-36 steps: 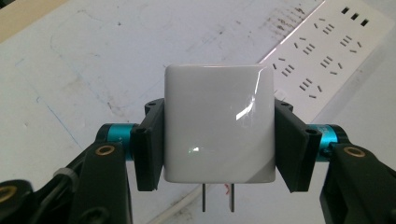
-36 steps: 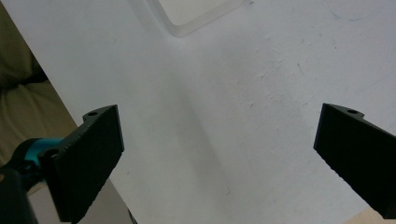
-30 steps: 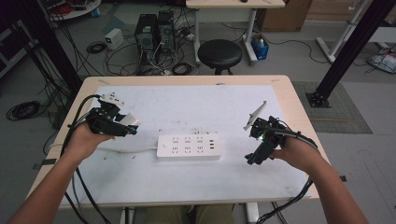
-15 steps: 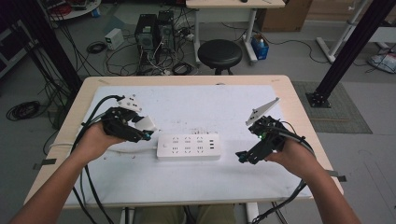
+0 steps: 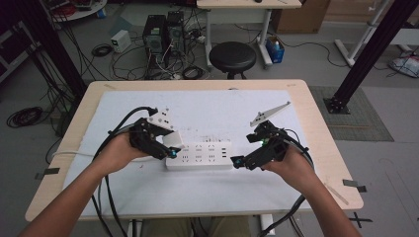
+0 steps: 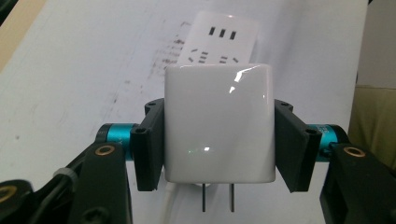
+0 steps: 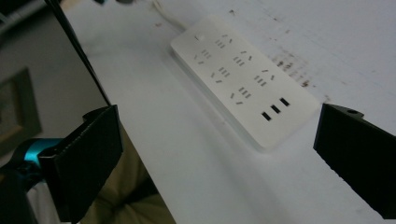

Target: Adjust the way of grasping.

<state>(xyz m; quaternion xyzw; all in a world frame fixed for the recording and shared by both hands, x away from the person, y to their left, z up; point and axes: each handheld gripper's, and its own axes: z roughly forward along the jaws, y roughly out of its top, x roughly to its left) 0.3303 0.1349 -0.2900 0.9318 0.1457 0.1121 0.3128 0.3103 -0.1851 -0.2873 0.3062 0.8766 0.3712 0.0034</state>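
Observation:
A white power strip lies flat in the middle of the white mat, sockets facing up. My left gripper is shut on a white plug-in charger, held just above the strip's left end. In the left gripper view the black pads press on both sides of the charger. Its two metal prongs point back toward the camera, and the power strip lies beyond it. My right gripper is open beside the strip's right end. Nothing is between its wide jaws, and the power strip lies ahead of them.
The mat covers most of a wooden table. The strip's white cord runs off to the left. A black stool, computer towers and loose cables stand on the floor behind the table. A black frame post rises at the right.
My left gripper has carried the charger rightward, from the mat's left side to the strip's left end. My right gripper has shifted slightly left toward the strip's right end.

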